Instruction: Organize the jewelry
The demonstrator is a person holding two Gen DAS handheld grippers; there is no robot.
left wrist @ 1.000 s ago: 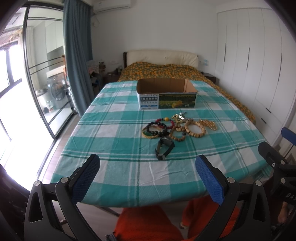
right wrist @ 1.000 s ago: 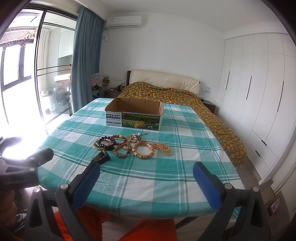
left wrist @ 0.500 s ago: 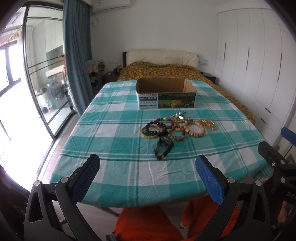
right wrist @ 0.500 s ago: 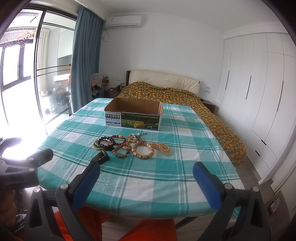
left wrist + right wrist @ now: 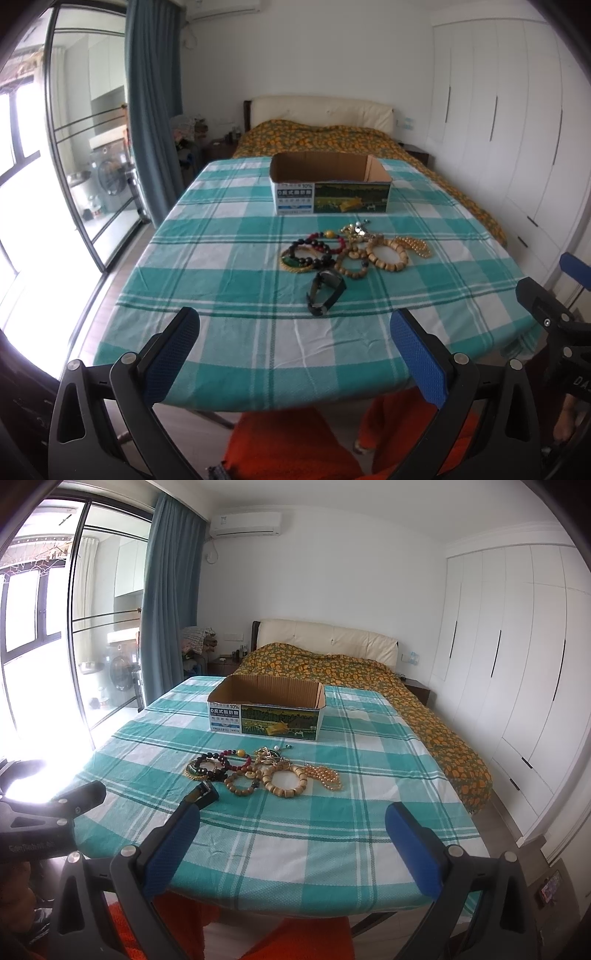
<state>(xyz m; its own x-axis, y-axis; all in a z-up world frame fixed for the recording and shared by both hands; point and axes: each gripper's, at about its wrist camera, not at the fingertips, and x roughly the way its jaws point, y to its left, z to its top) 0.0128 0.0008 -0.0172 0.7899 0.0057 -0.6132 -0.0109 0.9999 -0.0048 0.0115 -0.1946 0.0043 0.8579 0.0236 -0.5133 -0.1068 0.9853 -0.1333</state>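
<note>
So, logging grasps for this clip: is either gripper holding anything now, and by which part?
Nothing is held: left gripper and right gripper are both open and empty.

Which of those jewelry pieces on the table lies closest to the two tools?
The black wristwatch. It lies alone on the near side of the pile, toward the tools, while the bead bracelets and the gold bead strand cluster farther back, nearer the cardboard box.

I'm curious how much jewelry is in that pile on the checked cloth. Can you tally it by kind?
Wooden bead bracelets: 2
Dark and red bead bracelets: 2, overlapping, so roughly
Pearl strand: 1
Wristwatch: 1
Tangle of small gold pieces: 1 cluster, pieces too small to separate
Total: about 7, all lying outside the cardboard box.
</note>
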